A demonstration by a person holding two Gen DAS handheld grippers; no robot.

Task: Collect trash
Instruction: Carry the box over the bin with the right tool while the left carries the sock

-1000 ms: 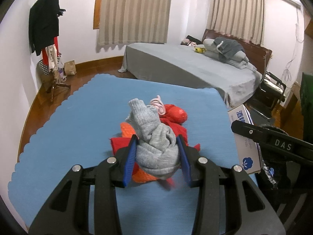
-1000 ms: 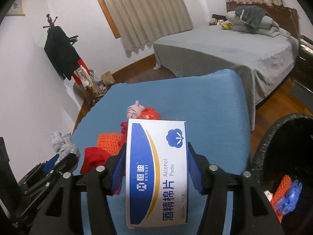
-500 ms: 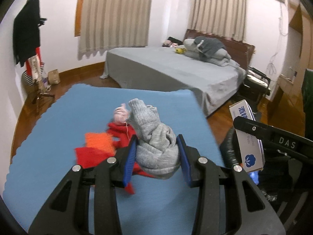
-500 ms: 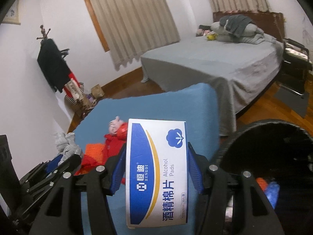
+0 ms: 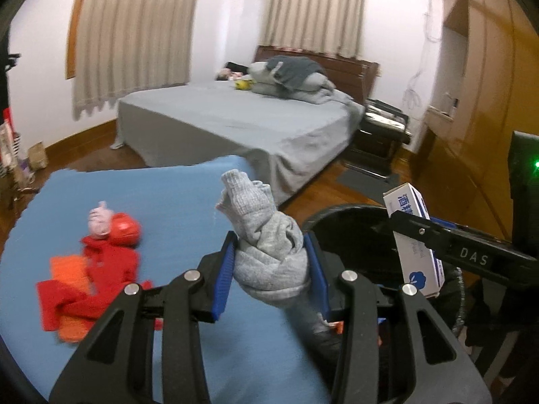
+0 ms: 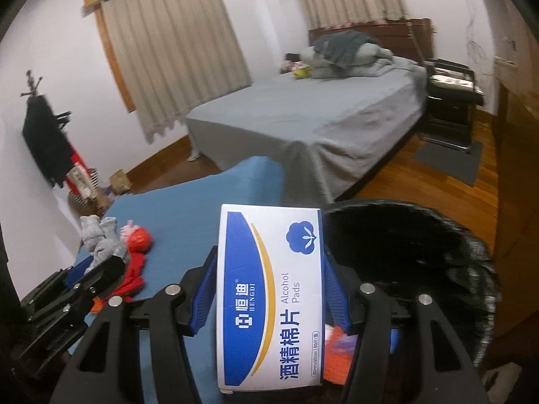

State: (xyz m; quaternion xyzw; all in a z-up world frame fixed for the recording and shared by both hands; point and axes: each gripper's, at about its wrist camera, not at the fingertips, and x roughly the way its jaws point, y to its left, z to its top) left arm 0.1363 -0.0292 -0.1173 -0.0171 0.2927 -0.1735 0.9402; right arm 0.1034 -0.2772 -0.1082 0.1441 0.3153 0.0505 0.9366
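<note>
My left gripper [image 5: 269, 269] is shut on a knotted grey sock [image 5: 269, 245] and holds it above the right edge of the blue table [image 5: 175, 195], beside the black trash bin [image 5: 353, 229]. My right gripper [image 6: 269, 289] is shut on a white and blue box of alcohol pads [image 6: 269, 296] and holds it at the bin's rim [image 6: 438, 235]. The box also shows in the left wrist view [image 5: 417, 239]. Red and orange cloth scraps [image 5: 91, 269] and a pink item [image 5: 99, 219] lie on the table's left part. Orange trash [image 6: 340, 353] lies inside the bin.
A bed with a grey sheet [image 5: 235, 121] stands behind the table. A dark nightstand [image 5: 380, 134] and a wooden wardrobe [image 5: 471, 101] are at the right. A coat rack with a black jacket [image 6: 43, 141] stands by the left wall. Wooden floor [image 6: 438, 175] surrounds the bin.
Both grippers swung to the right with their loads. The bin has come into both views and now lies under the box and beside the sock. The cloth scraps shifted left in view.
</note>
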